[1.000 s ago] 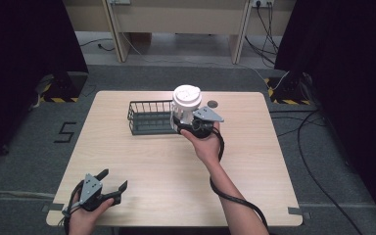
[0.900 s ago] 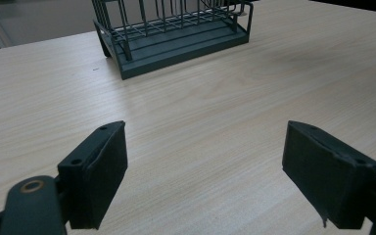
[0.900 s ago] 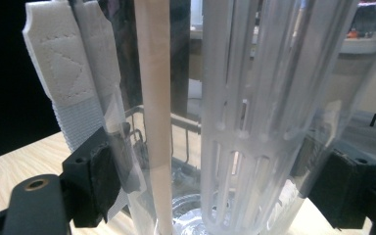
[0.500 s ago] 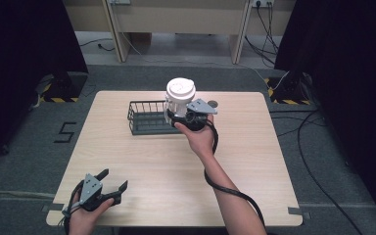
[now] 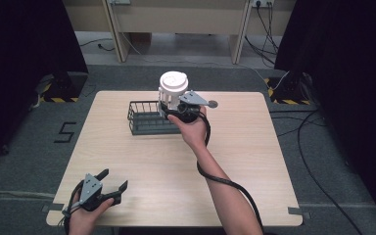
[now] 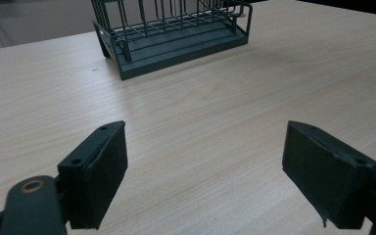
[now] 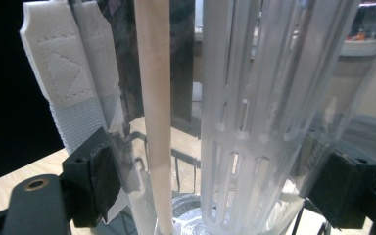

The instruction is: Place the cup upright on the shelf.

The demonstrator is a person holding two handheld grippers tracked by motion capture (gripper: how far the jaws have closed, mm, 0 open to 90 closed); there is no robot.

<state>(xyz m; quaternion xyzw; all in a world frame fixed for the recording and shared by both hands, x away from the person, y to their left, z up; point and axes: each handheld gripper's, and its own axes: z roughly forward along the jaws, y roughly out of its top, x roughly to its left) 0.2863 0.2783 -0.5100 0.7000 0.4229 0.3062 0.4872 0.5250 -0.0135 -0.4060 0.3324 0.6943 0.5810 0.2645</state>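
A clear bottle point(image 5: 173, 89) with a white lid is held upright above the right end of a dark wire basket point(image 5: 143, 120). My right gripper point(image 5: 172, 109) is shut on the bottle's lower body. In the right gripper view the bottle point(image 7: 247, 117) stands between both jaws, showing a slotted inner tube and a white strap point(image 7: 71, 63) at its left. The right gripper point(image 7: 225, 183) presses it from both sides. My left gripper point(image 5: 113, 179) rests open near the table's front left corner. In the left gripper view the left gripper point(image 6: 205, 171) has bare wood between its jaws, with the basket point(image 6: 176, 36) farther off.
The wooden table point(image 5: 254, 147) stands on a grey floor. A small dark round disc point(image 5: 213, 104) lies just right of the right gripper. Cables run across the floor at the right point(image 5: 318, 142).
My right gripper has carried the bottle leftward and a little farther away, over the basket's right end. The left gripper has stayed put.
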